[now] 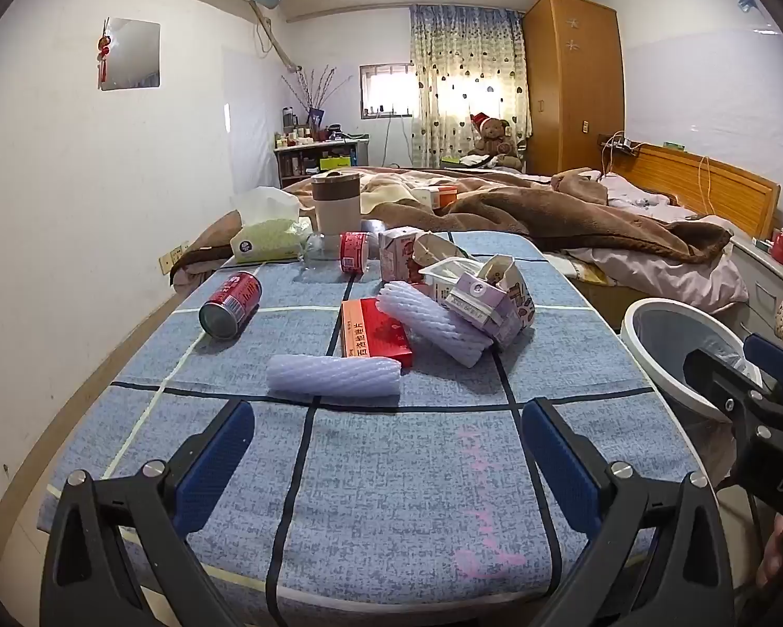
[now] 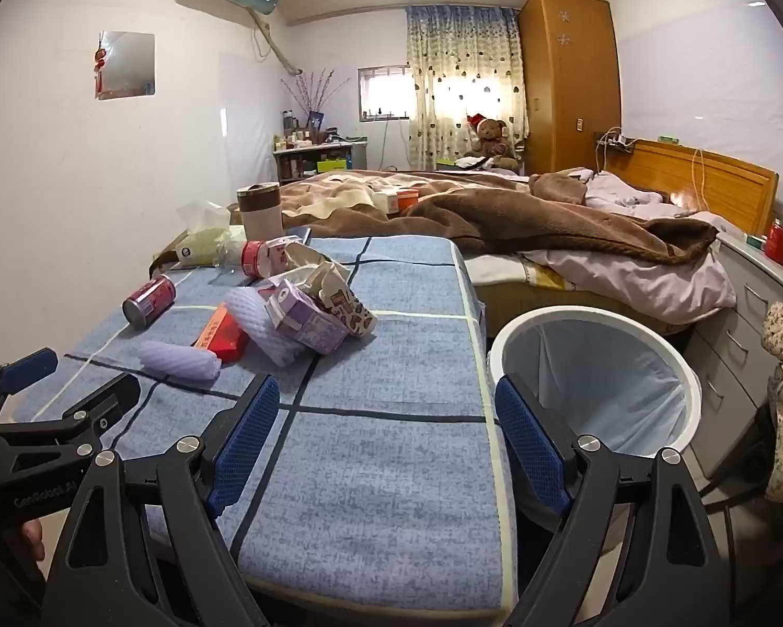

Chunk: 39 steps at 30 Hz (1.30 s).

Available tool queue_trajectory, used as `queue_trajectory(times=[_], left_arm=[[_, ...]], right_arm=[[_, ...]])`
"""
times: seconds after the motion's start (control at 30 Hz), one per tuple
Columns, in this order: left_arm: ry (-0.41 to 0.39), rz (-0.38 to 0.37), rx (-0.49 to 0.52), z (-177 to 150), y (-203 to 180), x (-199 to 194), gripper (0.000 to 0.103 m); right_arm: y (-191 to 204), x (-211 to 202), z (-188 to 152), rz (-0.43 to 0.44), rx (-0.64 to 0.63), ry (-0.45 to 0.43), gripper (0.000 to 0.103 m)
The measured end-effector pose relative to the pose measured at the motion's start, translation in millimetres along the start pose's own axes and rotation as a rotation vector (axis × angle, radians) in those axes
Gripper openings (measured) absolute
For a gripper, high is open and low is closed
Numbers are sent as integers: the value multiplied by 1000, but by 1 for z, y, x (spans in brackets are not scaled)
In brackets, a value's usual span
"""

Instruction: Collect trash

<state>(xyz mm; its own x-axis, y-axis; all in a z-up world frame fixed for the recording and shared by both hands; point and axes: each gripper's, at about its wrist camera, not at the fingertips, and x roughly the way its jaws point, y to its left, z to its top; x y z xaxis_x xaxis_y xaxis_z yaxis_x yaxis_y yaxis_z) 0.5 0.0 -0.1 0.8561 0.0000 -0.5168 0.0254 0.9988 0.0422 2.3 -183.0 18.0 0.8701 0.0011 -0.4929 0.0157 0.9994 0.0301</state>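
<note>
Trash lies on a blue checked table [image 1: 391, 470]: a lilac foam sleeve [image 1: 334, 375], a second foam sleeve [image 1: 436, 326], a red box [image 1: 373, 334], a red can on its side [image 1: 230, 304], purple cartons [image 1: 488, 303] and a pink carton [image 1: 396, 253]. A white bin with a liner [image 2: 595, 376] stands right of the table. My left gripper [image 1: 389, 465] is open and empty, just short of the near sleeve. My right gripper [image 2: 386, 439] is open and empty, over the table's right edge beside the bin.
A tissue pack [image 1: 268, 237], a mug [image 1: 335, 206] and a plastic bottle [image 1: 339, 251] sit at the table's far end. A bed with brown blankets [image 2: 522, 214] lies behind. Grey drawers [image 2: 741, 313] stand at the right.
</note>
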Motion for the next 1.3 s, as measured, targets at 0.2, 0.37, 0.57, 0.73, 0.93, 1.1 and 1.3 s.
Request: queue_trajectory(times=[0.2, 0.37, 0.57, 0.73, 0.93, 1.1, 1.3], left_arm=[[-13, -4, -6, -1, 0, -2, 103], [-10, -2, -5, 0, -1, 0, 103], [-12, -2, -3, 3, -2, 3, 103], [-12, 1, -5, 4, -1, -3, 103], [-11, 1, -10, 4, -1, -1, 103], [-12, 1, -9, 4, -1, -2, 103], [-13, 1, -11, 5, 0, -1, 103]], right_arm=[[0, 0, 0, -2, 5, -1, 86], [-6, 3, 1, 1, 9, 4, 86], [-2, 0, 1, 0, 7, -1, 86], [-3, 0, 2, 0, 9, -3, 86], [-5, -2, 3, -5, 14, -5, 86], [-5, -2, 3, -6, 12, -5, 86], [-7, -2, 4, -7, 13, -6, 86]])
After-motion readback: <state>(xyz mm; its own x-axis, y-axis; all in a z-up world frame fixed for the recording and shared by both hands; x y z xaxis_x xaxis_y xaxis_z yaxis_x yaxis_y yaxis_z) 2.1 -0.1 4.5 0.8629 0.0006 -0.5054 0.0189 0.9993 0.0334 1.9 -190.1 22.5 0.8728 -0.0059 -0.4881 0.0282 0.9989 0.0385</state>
